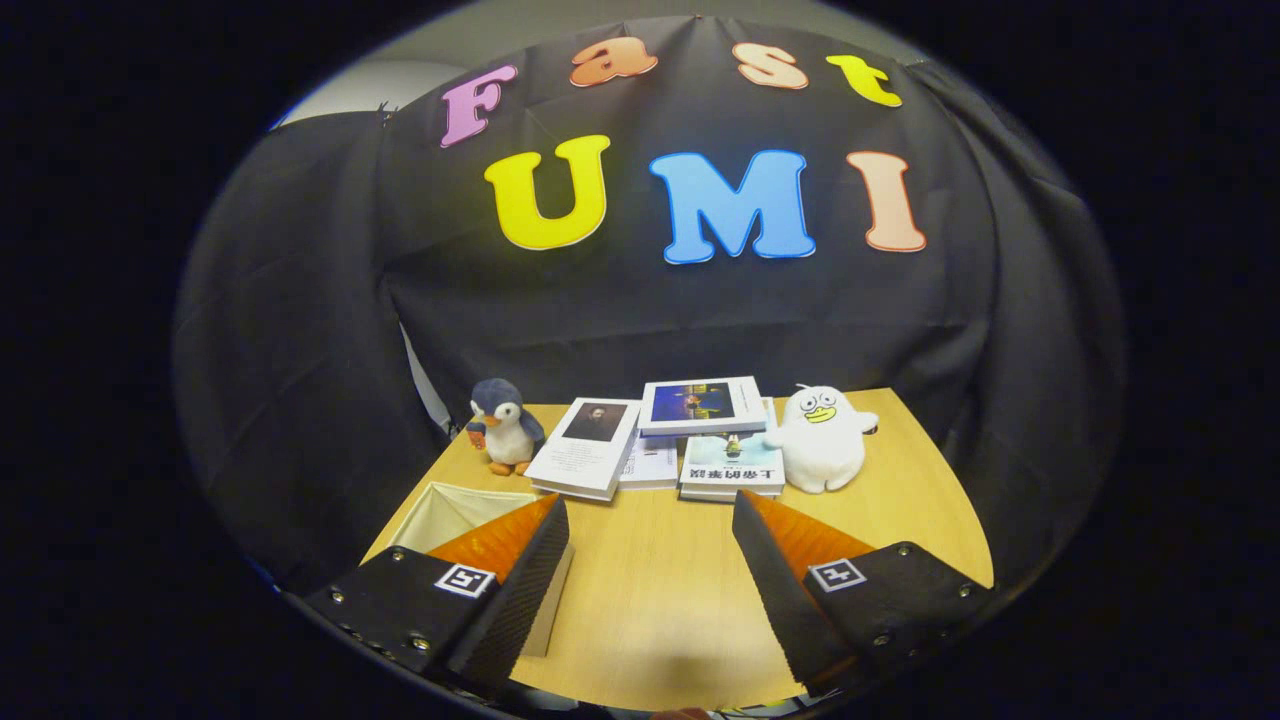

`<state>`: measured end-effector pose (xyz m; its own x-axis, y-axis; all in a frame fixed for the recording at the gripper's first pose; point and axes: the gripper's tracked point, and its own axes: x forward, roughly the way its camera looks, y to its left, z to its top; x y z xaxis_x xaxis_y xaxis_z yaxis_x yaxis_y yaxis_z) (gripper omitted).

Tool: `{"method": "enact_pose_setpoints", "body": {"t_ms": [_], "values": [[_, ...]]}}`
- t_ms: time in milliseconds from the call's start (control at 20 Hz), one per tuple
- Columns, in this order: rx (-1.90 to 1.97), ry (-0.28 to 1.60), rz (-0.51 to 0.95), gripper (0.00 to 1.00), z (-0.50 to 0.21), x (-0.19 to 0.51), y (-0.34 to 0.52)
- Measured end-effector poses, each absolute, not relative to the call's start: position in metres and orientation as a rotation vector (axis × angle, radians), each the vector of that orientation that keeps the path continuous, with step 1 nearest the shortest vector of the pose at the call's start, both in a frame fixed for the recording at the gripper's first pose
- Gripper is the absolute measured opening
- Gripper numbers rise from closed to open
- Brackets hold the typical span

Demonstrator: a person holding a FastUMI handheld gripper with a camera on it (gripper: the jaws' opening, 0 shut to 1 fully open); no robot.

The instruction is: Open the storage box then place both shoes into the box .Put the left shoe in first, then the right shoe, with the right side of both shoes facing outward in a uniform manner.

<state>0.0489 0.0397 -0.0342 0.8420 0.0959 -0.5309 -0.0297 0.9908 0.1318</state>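
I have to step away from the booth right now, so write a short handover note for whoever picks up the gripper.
Gripper: open, fingers spread over bare table, holding nothing.
Storage box: light fabric, at the table's near corner, partly behind one finger; its top looks open, inside hidden.
Back of the table: penguin plush, books, white duck plush.
Done: the box seems to be open; nothing tells whether a shoe is in it.
Left: find the shoes, put in the left one, then the right, right sides outward.

One hand-held gripper (650, 560), two fingers spread apart, nothing between. One storage box (440, 512), open. Two plush toys: one penguin (505, 425), one white duck (822, 438). Four books (660, 440). One bench (650, 590).
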Motion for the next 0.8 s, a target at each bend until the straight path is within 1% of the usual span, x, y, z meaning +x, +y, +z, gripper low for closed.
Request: {"method": "enact_pose_setpoints", "body": {"t_ms": [150, 450, 800], "values": [[0.094, 0.490, 0.030, 0.98, -0.014, 0.037, 0.007], [0.053, 0.259, -0.069, 0.98, 0.037, 0.011, -0.052], [0.048, 0.172, -0.132, 0.98, 0.053, -0.004, -0.099]]}}
